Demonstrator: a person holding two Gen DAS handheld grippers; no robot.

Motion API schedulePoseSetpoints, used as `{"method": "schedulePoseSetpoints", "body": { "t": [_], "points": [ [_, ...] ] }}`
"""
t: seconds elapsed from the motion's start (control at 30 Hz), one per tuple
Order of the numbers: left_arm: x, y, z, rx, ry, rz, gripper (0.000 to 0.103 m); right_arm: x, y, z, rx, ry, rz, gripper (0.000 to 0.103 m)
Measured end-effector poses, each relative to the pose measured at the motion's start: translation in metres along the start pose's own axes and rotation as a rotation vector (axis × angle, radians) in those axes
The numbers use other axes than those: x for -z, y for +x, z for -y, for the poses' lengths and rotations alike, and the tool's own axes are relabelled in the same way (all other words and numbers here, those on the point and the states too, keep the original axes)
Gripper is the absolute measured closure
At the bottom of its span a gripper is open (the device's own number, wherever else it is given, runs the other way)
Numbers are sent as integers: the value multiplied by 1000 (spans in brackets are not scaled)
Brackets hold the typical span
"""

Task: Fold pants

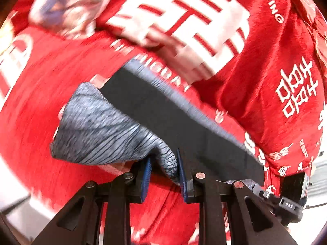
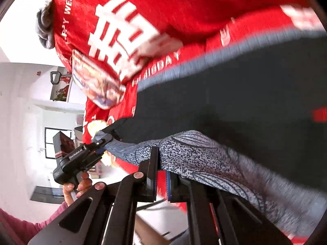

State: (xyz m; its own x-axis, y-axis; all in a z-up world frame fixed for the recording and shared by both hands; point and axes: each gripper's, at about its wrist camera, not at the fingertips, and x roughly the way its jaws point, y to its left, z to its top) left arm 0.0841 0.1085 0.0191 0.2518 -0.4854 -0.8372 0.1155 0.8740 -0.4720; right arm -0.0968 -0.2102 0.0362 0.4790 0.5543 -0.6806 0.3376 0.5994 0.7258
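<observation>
The pants (image 1: 155,110) are dark with a grey-blue patterned edge and hang lifted over a red bed cover (image 1: 40,106). My left gripper (image 1: 163,169) is shut on a bunched patterned corner of the pants. In the right wrist view the pants (image 2: 235,102) stretch across the right side, and my right gripper (image 2: 162,173) is shut on their patterned edge (image 2: 204,157). The left gripper (image 2: 81,159) also shows there at the left, held by a hand and clamping the other corner of the same edge. Both views are motion-blurred.
The red cover (image 2: 184,6) carries large white characters and text. A colourful printed pillow (image 2: 98,81) lies on it. A grey bundle (image 2: 45,26) sits at the cover's edge. White walls, a shelf and a window (image 2: 51,140) lie to the left.
</observation>
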Motion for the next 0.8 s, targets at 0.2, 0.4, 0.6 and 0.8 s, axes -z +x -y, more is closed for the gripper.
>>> {"method": "schedulePoseSetpoints", "body": {
  "t": [0.2, 0.4, 0.6, 0.8],
  "points": [
    [-61, 69, 16, -109, 101, 21, 47, -94, 44, 13, 109, 3, -8, 95],
    [-94, 126, -7, -232, 93, -5, 20, -137, 97, 58, 203, 108, -13, 82],
    [-111, 89, -6, -272, 140, 58, 20, -122, 77, 28, 253, 67, 32, 41],
    [-85, 119, 24, -284, 352, -66, 20, -101, 98, -6, 325, -113, -47, 53]
  ]
}}
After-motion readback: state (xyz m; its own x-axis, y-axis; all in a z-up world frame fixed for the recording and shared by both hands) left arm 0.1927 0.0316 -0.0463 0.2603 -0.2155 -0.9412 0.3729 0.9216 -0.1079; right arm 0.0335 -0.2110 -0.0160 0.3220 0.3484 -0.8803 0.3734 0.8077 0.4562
